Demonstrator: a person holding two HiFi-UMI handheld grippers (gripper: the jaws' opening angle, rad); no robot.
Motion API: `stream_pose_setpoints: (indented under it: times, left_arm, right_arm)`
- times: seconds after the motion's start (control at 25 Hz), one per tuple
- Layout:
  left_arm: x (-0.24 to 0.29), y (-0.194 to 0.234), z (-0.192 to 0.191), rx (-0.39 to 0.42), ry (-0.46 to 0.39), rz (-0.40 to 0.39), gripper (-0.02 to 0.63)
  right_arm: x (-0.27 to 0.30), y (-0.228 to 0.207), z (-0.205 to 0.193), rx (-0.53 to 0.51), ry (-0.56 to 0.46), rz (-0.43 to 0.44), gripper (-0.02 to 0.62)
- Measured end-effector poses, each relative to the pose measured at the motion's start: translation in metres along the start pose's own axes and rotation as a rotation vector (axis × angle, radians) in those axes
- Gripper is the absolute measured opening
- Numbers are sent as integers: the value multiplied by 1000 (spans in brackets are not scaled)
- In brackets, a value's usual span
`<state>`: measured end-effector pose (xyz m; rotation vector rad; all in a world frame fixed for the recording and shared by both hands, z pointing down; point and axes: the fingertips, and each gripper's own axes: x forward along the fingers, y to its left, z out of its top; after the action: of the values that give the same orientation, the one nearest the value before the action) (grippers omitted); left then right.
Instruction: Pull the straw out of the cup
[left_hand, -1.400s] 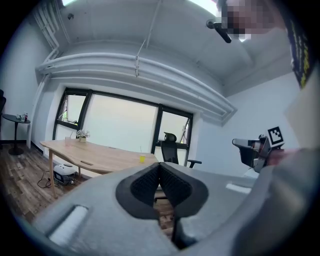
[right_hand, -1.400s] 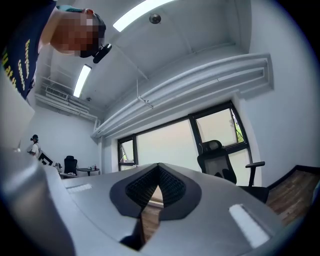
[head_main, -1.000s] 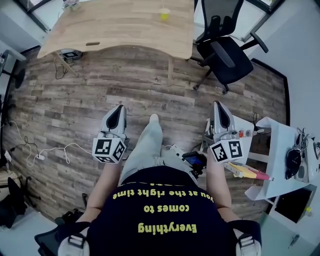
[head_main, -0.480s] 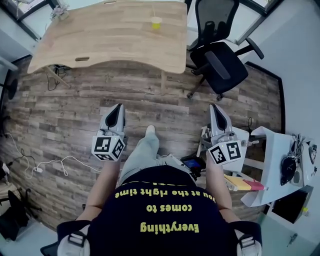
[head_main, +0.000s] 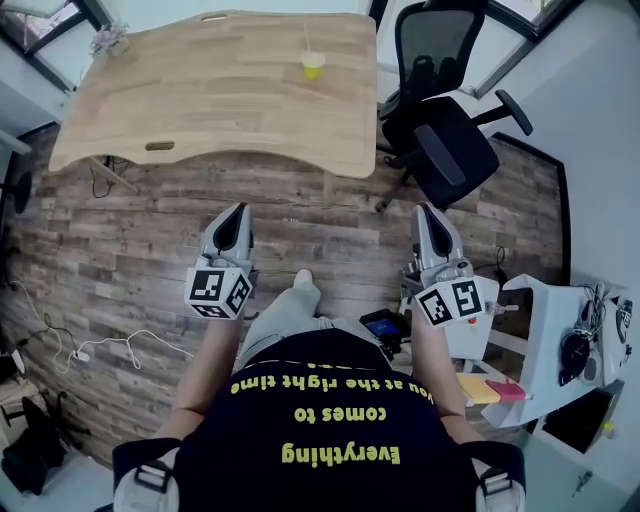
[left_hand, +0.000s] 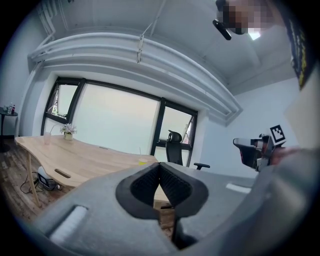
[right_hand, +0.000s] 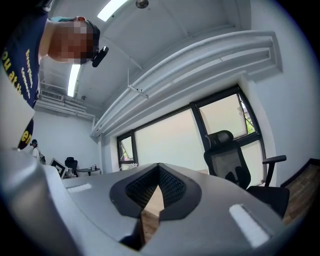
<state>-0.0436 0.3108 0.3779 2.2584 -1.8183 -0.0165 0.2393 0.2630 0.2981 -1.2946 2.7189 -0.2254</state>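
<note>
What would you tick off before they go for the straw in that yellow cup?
1. Cup upright on the table: ok.
2. Straw in the cup: ok.
3. Left tool empty: ok, jaws together.
4. Right tool empty: ok, jaws together.
5. Tools near the cup: not ok, both hang over the floor, short of the table.

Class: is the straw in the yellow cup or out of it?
In: the straw stands upright from the yellow cup on the wooden desk.
</note>
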Motion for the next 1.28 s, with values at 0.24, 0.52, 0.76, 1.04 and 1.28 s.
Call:
stream_pose_setpoints:
  times: [0.24, 0.52, 0.76, 1.04, 1.28]
  left_arm:
    - [34, 26, 10, 4, 1, -9, 0]
    - [66, 52, 15, 0, 4, -24, 0]
    - [76, 64, 16, -3, 3, -30, 0]
    - [74, 73, 19, -17, -7, -16, 0]
    - [65, 80, 14, -28, -6, 9, 0]
  right_arm:
    - [41, -11, -3, 7, 2, -7, 6]
    - [76, -16, -7, 14, -7, -21, 6]
    - [90, -16, -9, 15, -9, -25, 6]
    - [104, -13, -6, 12, -7, -18, 6]
    - [112, -7, -9, 13, -1, 8, 6]
